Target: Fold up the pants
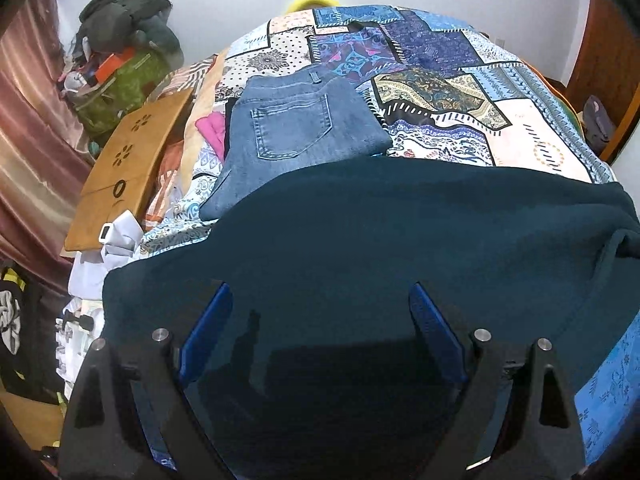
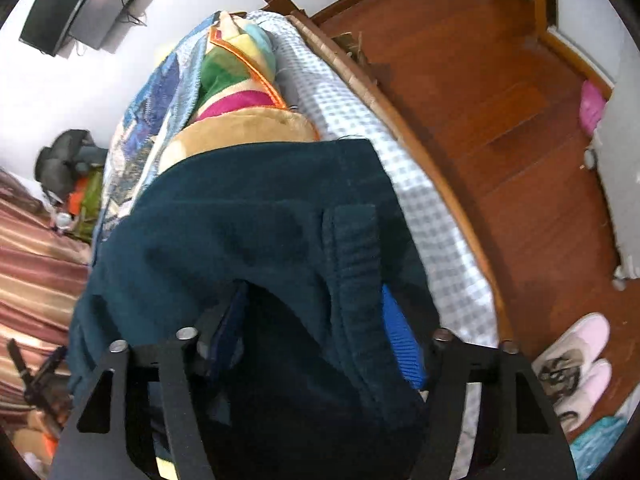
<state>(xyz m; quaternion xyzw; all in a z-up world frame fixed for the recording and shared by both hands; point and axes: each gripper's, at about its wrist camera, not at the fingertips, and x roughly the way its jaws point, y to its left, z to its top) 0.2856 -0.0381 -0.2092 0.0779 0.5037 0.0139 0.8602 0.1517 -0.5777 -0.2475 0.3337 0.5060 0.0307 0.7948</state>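
Observation:
Dark teal pants (image 1: 400, 240) lie spread across the near part of the bed; they also fill the right wrist view (image 2: 248, 232). My left gripper (image 1: 320, 300) is open, its blue pads (image 1: 212, 320) wide apart just above the fabric. My right gripper (image 2: 312, 312) has its fingers apart with a thick fold of the pants, ribbed waistband (image 2: 356, 264) included, bunched between them. One blue pad (image 2: 400, 344) shows at the right; the left finger is mostly buried in cloth. Whether the right gripper clamps the fabric is unclear.
Folded blue jeans (image 1: 296, 132) lie on the patchwork bedspread (image 1: 460, 92) beyond the teal pants. A wooden board (image 1: 124, 172) and a clothes pile (image 1: 124, 56) are at the left. Bed edge (image 2: 432, 168), wooden floor (image 2: 500, 100) and pink slippers (image 2: 576, 364) are at the right.

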